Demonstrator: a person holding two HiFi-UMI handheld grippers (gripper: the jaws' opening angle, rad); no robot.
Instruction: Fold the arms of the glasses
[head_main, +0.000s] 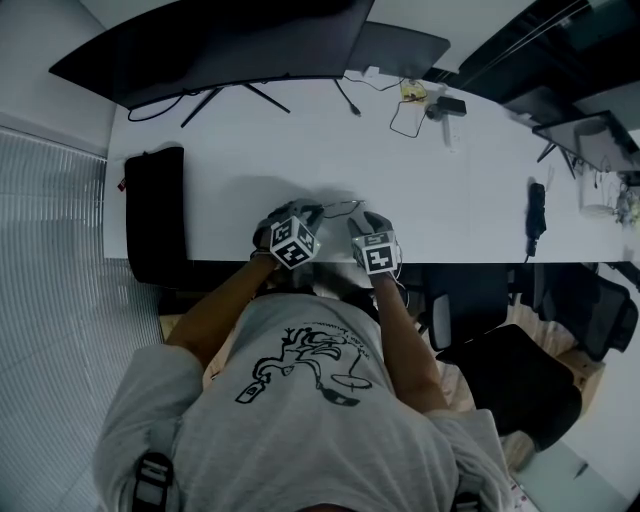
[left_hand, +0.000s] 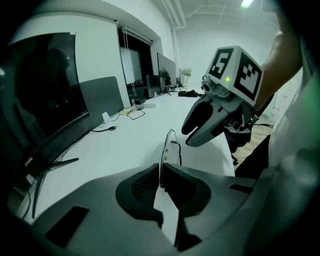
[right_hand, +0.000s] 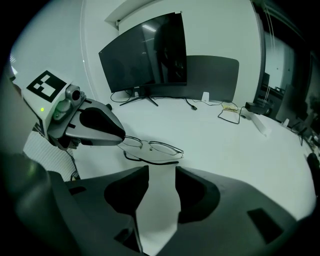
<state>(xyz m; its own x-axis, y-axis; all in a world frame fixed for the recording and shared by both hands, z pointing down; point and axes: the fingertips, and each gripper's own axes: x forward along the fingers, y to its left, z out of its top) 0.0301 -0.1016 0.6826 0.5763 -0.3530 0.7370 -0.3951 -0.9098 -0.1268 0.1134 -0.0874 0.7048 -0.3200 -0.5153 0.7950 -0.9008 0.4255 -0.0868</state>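
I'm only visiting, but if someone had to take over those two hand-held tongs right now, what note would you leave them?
Left tongs: shut on one end of the thin wire-rimmed glasses, holding them low over the white desk, near its front edge.
Right tongs: open and empty, just short of the glasses.
Done: one dark arm seems to lie folded along the lenses.
Left: I cannot make out the other arm. Check it and fold it if it is open.
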